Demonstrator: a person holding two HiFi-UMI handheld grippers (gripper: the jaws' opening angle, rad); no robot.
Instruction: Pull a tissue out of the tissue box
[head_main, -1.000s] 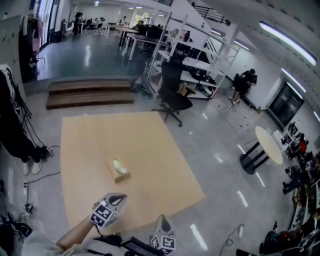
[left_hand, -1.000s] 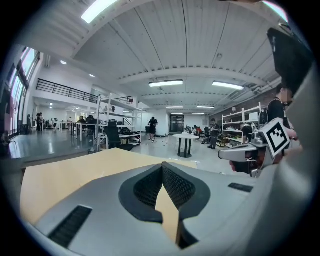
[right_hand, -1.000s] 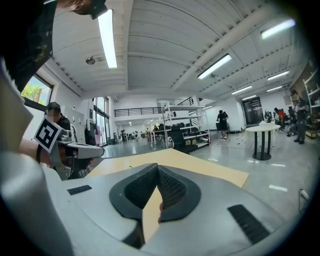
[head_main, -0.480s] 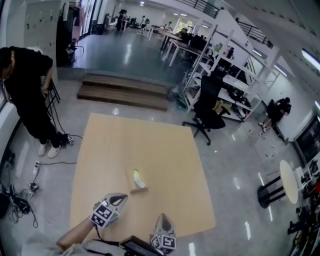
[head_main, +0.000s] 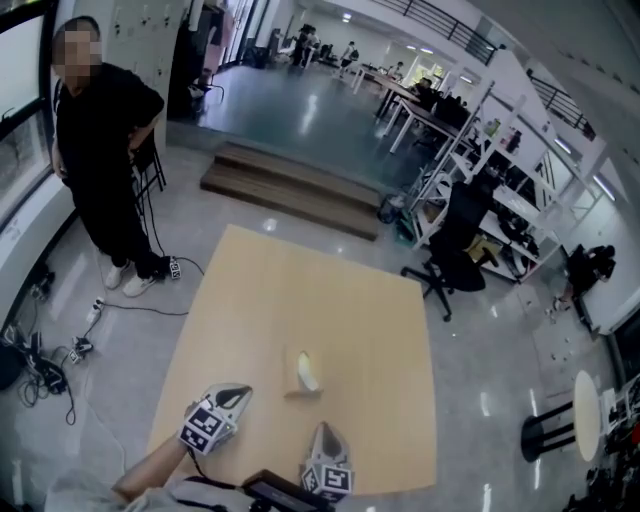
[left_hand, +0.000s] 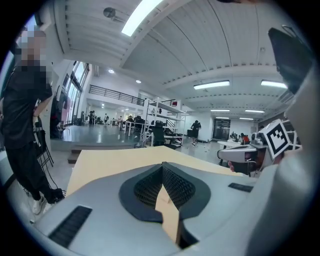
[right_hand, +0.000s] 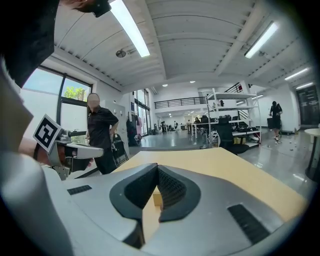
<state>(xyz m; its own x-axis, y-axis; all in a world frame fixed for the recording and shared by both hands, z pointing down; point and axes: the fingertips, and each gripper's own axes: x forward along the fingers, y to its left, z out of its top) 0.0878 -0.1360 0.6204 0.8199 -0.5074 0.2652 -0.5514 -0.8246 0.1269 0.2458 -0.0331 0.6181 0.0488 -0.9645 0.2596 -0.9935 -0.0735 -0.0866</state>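
You are swinging round: tissue box (head_main: 303, 373) drifting toward frame centre, bystander (head_main: 105, 150) coming in at 10 o'clock. Box lying mid-table (head_main: 250, 290), 12 o'clock of left gripper (head_main: 238, 397) and right gripper (head_main: 324, 430), well apart. Both pressed together, empty. Approach pending.

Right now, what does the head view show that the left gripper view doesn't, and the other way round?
Only the head view shows the tissue box, lying mid-table. Only the left gripper view shows that the left gripper has its jaws closed together with nothing between them, plus the ceiling lights. Both show the wooden table, the bystander in black and the right gripper.
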